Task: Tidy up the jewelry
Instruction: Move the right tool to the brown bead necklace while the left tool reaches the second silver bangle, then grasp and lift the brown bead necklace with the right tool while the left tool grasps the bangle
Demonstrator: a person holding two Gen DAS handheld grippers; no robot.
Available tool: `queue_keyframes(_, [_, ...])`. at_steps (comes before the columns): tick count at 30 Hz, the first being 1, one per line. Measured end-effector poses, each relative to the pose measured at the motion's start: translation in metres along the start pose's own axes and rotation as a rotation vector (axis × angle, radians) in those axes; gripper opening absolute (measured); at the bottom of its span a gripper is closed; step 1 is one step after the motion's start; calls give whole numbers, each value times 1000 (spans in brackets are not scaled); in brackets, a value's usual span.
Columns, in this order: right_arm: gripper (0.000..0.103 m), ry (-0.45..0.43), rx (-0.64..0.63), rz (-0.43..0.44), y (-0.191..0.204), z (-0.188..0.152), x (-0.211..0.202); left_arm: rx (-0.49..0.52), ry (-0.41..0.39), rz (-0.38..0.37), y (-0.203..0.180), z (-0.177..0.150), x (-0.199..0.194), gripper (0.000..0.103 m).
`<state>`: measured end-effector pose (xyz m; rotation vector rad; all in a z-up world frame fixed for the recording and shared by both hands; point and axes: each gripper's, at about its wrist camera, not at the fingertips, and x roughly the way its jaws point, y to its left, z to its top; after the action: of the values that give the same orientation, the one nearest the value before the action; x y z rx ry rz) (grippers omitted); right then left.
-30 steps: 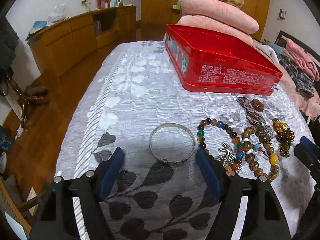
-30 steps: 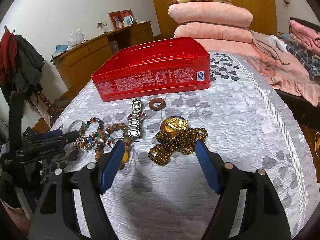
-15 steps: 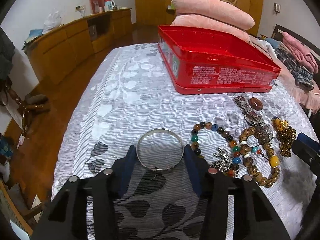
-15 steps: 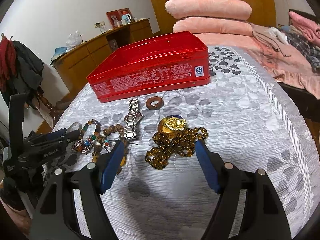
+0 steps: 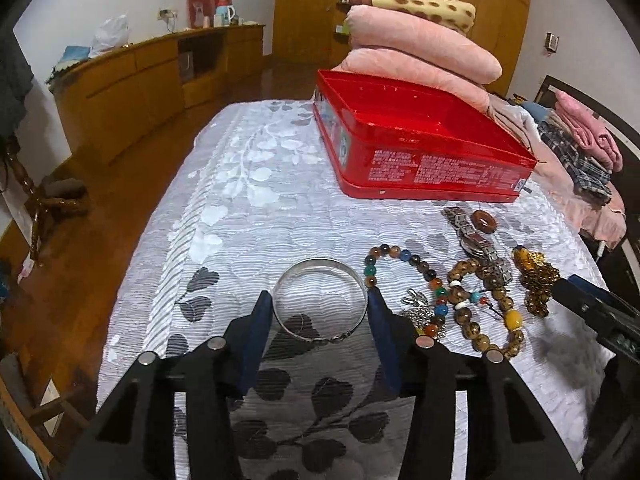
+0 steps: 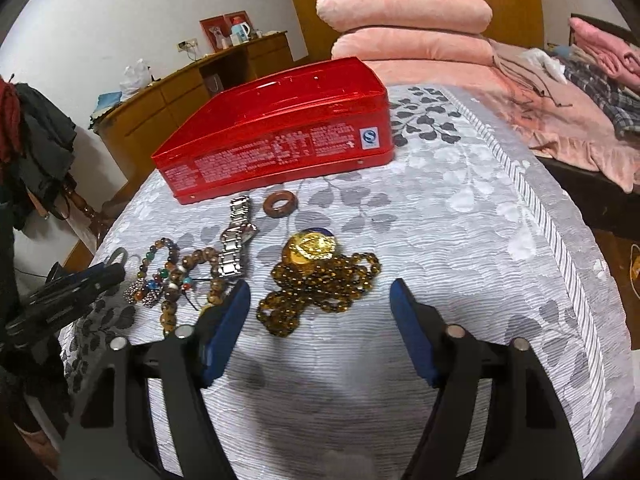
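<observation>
A silver bangle (image 5: 320, 304) lies on the grey leaf-patterned bedspread (image 5: 248, 208). My left gripper (image 5: 318, 312) has closed on it, its blue pads touching the bangle's two sides. To its right lie a multicoloured bead bracelet (image 5: 404, 276), a brown bead bracelet (image 5: 480, 312), a steel watch (image 6: 238, 240), a brown ring (image 6: 280, 204) and an amber bead necklace with a gold pendant (image 6: 316, 276). My right gripper (image 6: 320, 312) is open and empty, just short of the necklace. An open red tin box (image 5: 416, 148) stands behind the jewelry.
Pink pillows (image 5: 420, 44) are stacked behind the box. Folded clothes (image 5: 580, 152) lie at the right. A wooden sideboard (image 5: 132, 84) runs along the left wall across bare wood floor. The bedspread's edge falls off at left and right.
My left gripper moved forward around the silver bangle and its jaws narrowed from wide open until the pads met it. The right gripper crept slightly closer to the amber necklace.
</observation>
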<state>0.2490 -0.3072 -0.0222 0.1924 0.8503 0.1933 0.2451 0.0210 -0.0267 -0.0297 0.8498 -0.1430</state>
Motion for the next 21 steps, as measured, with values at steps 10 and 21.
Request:
queue_keyframes(10, [60,52,43,20,-2,3,13,5,-26,-3,-2,0,-6,48])
queue_keyframes(21, [25,50,37,59,2,11,18,-6,-32,-22,-1,0,-8,49])
